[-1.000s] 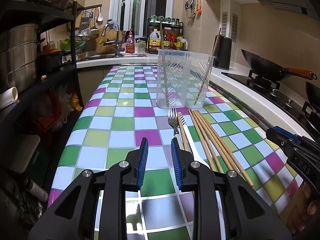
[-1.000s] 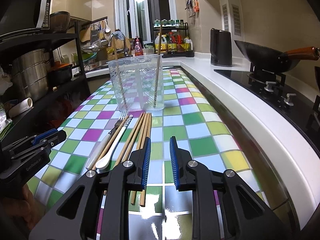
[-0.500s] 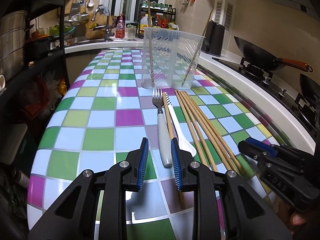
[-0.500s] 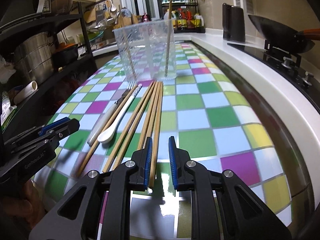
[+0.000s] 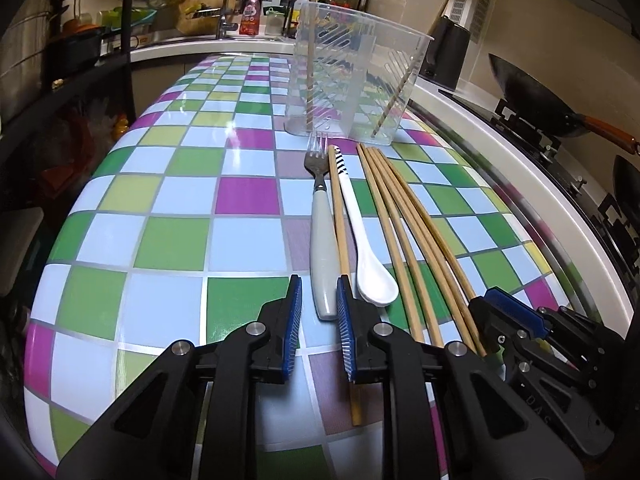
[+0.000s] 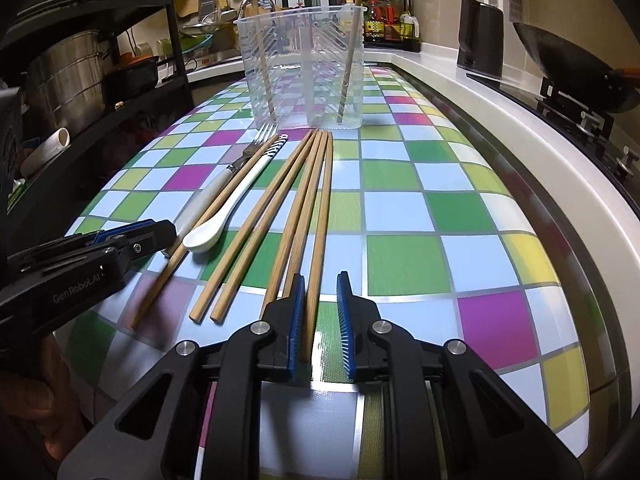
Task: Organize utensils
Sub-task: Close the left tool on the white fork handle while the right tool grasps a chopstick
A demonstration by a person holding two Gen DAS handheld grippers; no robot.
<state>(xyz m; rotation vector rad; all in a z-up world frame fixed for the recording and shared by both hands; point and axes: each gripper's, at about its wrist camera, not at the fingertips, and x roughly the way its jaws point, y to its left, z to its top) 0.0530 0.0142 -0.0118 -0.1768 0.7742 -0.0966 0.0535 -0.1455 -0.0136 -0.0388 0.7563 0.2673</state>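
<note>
Desk [image 5: 248,200]: long, glossy checkered top in green, pale blue, magenta and yellow; reflective, smooth.

Clear plastic holder [image 5: 360,80] stands upright at the far end, slotted walls, divided inside. One chopstick stands in each visible compartment.

Utensils lie in a row on the desk just in front of the holder, long axes all running from the holder toward both tools.

- Wooden chopsticks [image 6: 304,216]: round, matte, slender, fanned slightly, near ends toward the right side.
- Fork [image 5: 322,240]: steel tines toward the holder, smooth pale handle toward the left tool.
- White spoon [image 5: 366,256]: glazed ceramic look, striped handle tip far, bowl near.
- One single chopstick lies between fork and spoon.

Left tool [image 5: 318,328]: jaws closing, narrow gap. The fork's handle end sits between the blue ribbed pads; contact not evident. This hand is the nearer one to the fork.

Right tool [image 6: 318,324]: jaws narrowly apart, straddling the near end of the rightmost chopstick [image 6: 316,264]. Left pad looks close against it, right pad clear. Not clamped, by my reading.

Judgement: each tool is lined up along its item's axis, so closing should pinch the near end.
</note>
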